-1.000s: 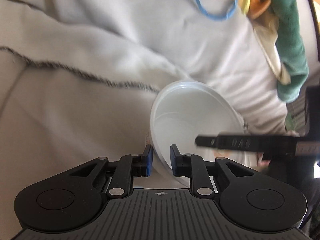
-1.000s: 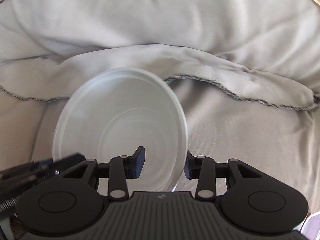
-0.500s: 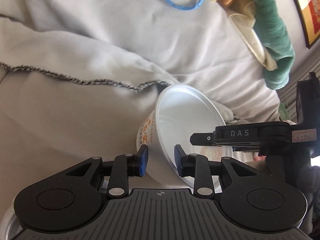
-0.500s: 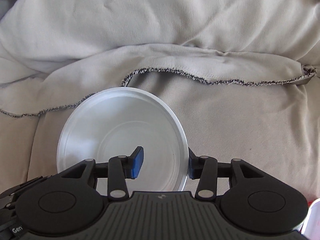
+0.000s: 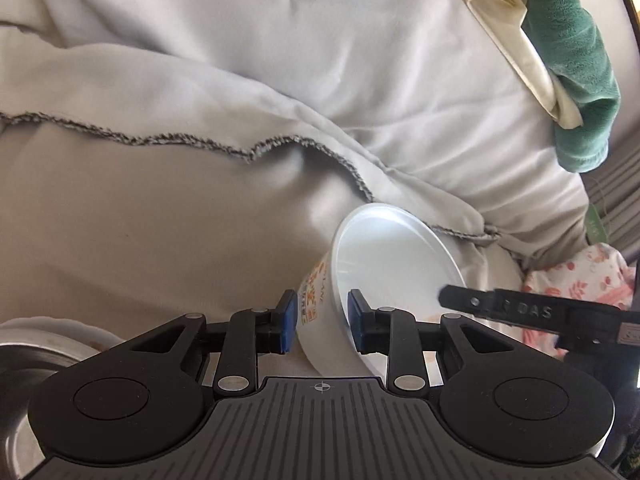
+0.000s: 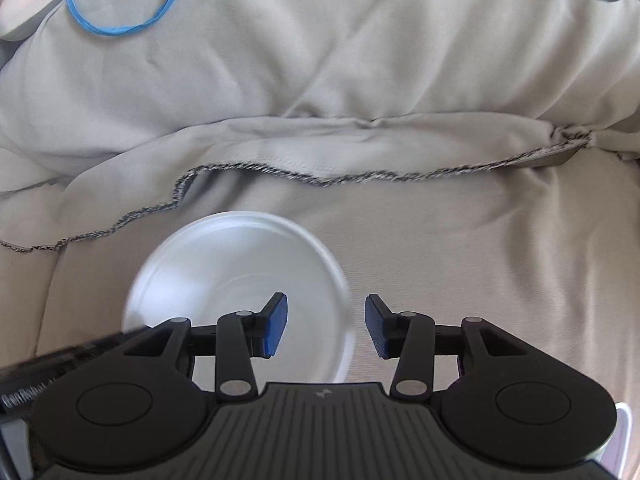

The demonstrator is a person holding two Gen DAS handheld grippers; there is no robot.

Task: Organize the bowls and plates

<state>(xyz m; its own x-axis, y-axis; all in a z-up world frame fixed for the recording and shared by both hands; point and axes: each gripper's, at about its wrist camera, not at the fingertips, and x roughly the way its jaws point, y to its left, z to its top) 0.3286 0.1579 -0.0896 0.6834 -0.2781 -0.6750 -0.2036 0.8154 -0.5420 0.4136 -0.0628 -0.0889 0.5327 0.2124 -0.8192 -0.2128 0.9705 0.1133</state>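
Observation:
A white plastic bowl (image 5: 384, 272) with orange print on its side is tilted over the grey bedding. My left gripper (image 5: 319, 322) has its blue pads on either side of the bowl's near wall, one outside and one inside. In the right wrist view the same bowl (image 6: 236, 276) shows from above. My right gripper (image 6: 326, 326) is open astride the bowl's right rim, and its pads stand apart from the rim. One right finger (image 5: 520, 312) crosses the bowl's edge in the left wrist view.
A steel bowl (image 5: 24, 368) on a white plate sits at the lower left. A folded grey blanket with a dark stitched hem (image 6: 320, 176) lies behind. A blue band (image 6: 120, 16), a green towel (image 5: 572, 60) and a floral cloth (image 5: 576, 280) lie around.
My right gripper has opened off the bowl's rim. The left gripper keeps the bowl, which has sunk lower and to the right in its view.

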